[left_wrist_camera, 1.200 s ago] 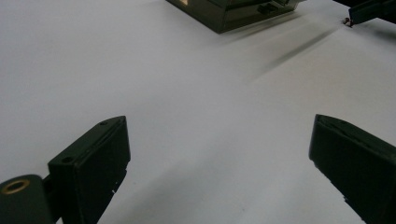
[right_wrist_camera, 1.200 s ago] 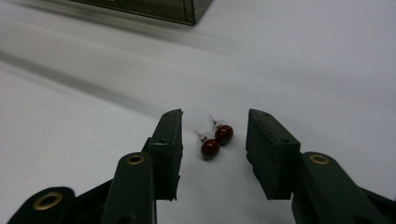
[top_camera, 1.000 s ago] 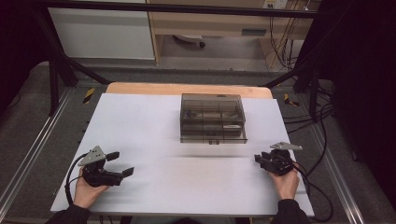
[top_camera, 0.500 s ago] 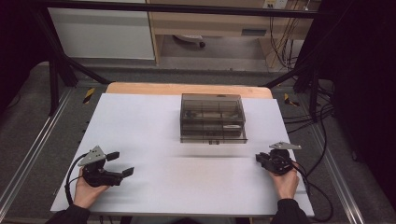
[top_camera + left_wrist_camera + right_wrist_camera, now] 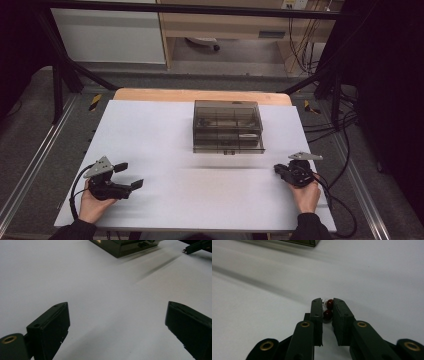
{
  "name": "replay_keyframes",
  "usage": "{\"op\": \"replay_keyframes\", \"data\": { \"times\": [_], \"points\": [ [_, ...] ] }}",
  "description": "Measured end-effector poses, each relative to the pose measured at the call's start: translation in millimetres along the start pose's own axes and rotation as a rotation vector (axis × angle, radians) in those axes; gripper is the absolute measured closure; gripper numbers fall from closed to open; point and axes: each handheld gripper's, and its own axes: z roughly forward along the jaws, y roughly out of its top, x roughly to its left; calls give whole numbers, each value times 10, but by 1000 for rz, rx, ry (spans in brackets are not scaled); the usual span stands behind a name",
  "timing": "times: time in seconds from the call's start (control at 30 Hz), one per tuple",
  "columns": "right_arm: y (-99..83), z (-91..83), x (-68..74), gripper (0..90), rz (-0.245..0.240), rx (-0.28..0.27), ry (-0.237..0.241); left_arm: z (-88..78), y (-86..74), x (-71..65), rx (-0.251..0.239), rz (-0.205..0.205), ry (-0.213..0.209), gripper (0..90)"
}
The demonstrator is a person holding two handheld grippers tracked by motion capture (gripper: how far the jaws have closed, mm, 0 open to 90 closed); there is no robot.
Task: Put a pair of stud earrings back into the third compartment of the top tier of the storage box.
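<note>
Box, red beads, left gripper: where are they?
Box (image 5: 227, 127), high view, on its lid.
Red beads (image 5: 329, 304), right gripper view, on the upper bead.
Left gripper (image 5: 129, 175), high view, midway between its open jaw tips.

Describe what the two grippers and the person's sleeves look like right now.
Both the left gripper and the right gripper are black, each topped by a grey three-cornered plate and trailing a black cable. Their jaws are flat black blocks on arms with brass-coloured rivets. The sleeves are dark.

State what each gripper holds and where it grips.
Right gripper: shut on a small dark-red beaded item, pinched at its sides. Left gripper: open, holds nothing.
</note>
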Motion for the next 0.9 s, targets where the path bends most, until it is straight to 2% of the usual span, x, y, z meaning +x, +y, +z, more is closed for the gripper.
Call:
{"op": "replay_keyframes", "data": {
  "times": [0.43,0.9],
  "points": [
    [6,-58,3,795,0,-4,8,-3,1,-2,-1,0,1,58],
    [34,-165,37,796,-23,-33,19,-2,1,-2,0,0,1,59]
  ]
}}
